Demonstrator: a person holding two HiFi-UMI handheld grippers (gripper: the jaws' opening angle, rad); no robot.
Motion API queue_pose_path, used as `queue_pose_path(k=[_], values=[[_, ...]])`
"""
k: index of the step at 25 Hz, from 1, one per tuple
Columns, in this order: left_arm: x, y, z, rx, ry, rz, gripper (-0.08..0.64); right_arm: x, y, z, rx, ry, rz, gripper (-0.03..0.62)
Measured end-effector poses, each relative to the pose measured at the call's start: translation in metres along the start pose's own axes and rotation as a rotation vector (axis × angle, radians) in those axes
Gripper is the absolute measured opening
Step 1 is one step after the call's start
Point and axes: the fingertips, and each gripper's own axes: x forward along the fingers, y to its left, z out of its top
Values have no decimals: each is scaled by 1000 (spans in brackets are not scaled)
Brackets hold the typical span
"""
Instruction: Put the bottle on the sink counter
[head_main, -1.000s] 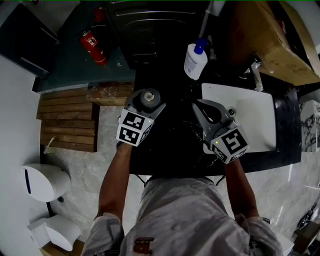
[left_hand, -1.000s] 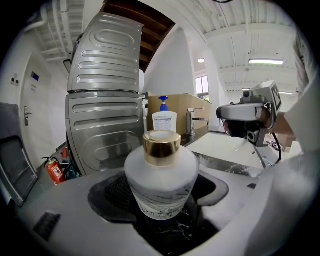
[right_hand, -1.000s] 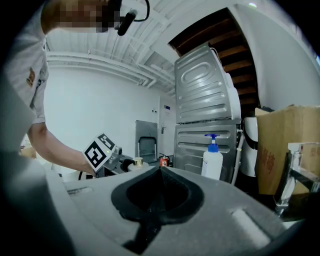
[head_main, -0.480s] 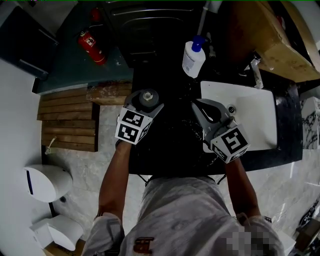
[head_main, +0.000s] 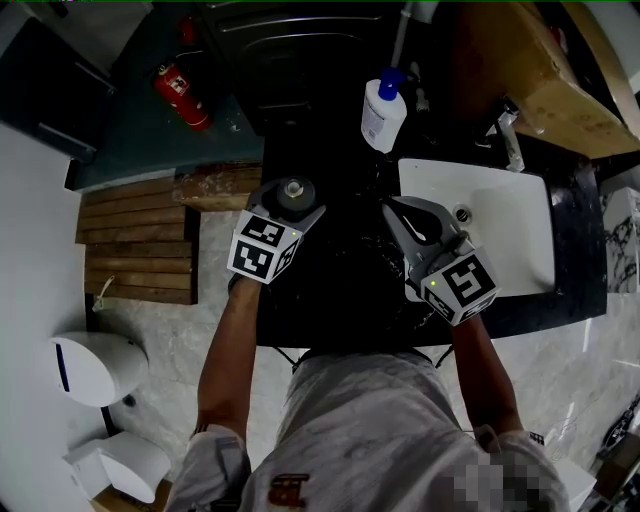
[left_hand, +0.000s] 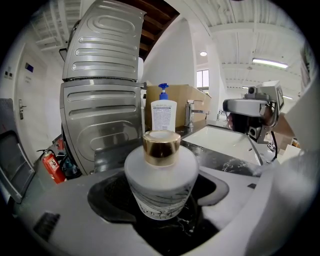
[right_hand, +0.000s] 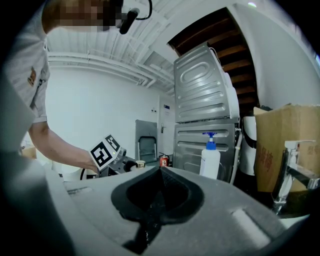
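A squat frosted white bottle (left_hand: 160, 180) with a gold cap stands upright between the jaws of my left gripper (left_hand: 161, 202), which is shut on it. From the head view, the bottle (head_main: 293, 190) and left gripper (head_main: 290, 205) hang over the left part of the black sink counter (head_main: 340, 270). Whether the bottle's base touches the counter is not visible. My right gripper (head_main: 393, 212) hovers beside the white sink basin (head_main: 500, 230), its jaws pressed together with nothing in them. In the right gripper view, the right gripper (right_hand: 160, 172) looks toward the left gripper (right_hand: 107, 152).
A white pump bottle (head_main: 383, 110) with a blue top stands at the back of the counter, next to a chrome faucet (head_main: 505, 135). A grey metal appliance (left_hand: 100, 100) rises behind. A red fire extinguisher (head_main: 180, 90) lies on the floor at left, near wooden slats (head_main: 135, 240).
Almost nothing: the view drifts slightly, and both grippers keep their places with the bottle still held in the left one.
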Motion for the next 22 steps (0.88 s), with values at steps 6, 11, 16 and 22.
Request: queue_pose_path(k=[6, 11, 16, 22], values=[[-6, 0, 4, 5, -26, 10, 353, -6, 2, 4, -13, -7, -6, -2], [-24, 2, 15, 0, -73, 39, 359, -10, 1, 6, -7, -15, -8, -2], [-59, 2, 36, -41, -204, 106, 359, -14, 4, 13, 3, -34, -4, -2], [-105, -15, 76, -63, -412, 151, 313, -17, 14, 27, -17, -62, 17, -1]])
